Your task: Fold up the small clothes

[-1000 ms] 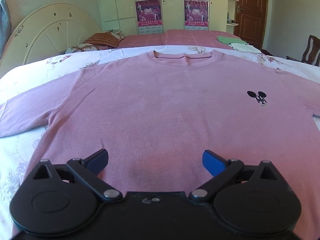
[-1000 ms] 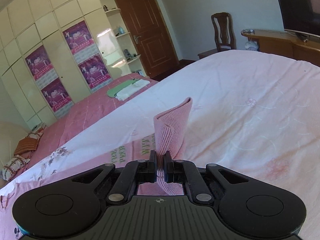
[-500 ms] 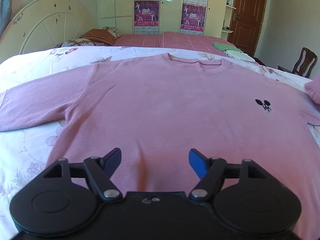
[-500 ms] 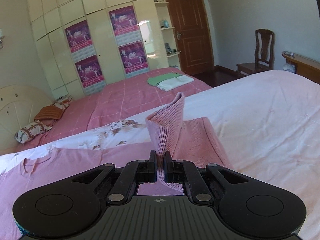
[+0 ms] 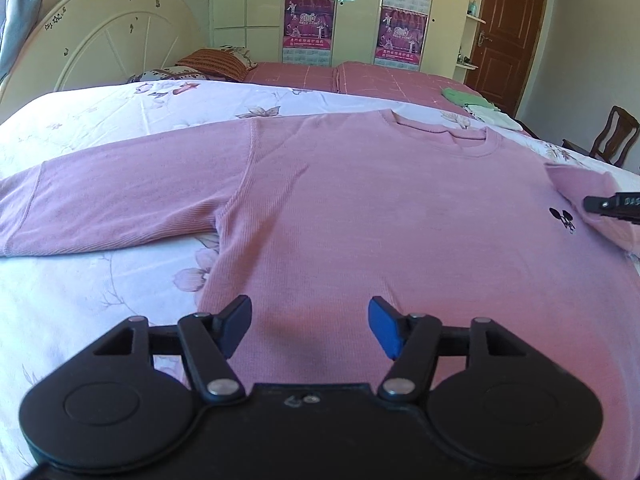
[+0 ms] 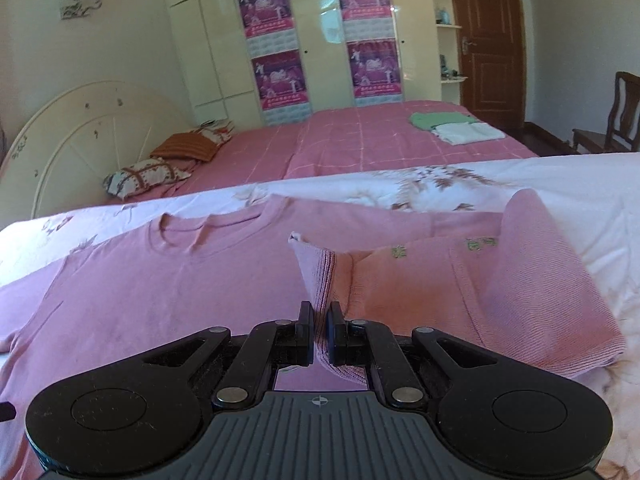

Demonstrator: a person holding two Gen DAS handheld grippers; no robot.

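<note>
A pink knit sweater [image 5: 380, 208] lies flat, front up, on the floral bedsheet [image 5: 100, 280]; it also shows in the right wrist view [image 6: 168, 280]. My left gripper [image 5: 310, 326] is open and empty, low over the sweater's lower body. Its left sleeve [image 5: 112, 204] lies spread out to the left. My right gripper [image 6: 319, 334] is shut on the cuff of the right sleeve [image 6: 532, 276], which is folded inward over the chest. The right gripper's tip [image 5: 612, 205] shows at the right edge of the left wrist view.
A second bed with a pink cover [image 6: 360, 140] stands behind, with folded green and white clothes [image 6: 456, 126] and pillows [image 6: 168, 160] on it. A round headboard [image 5: 108, 44], a wardrobe with posters [image 6: 320, 40], a door [image 6: 488, 40] and a chair [image 6: 616, 120] lie beyond.
My right gripper has carried the sleeve cuff leftward, over the sweater's chest, folding the sleeve. My left gripper has shifted left over the sweater and stayed open.
</note>
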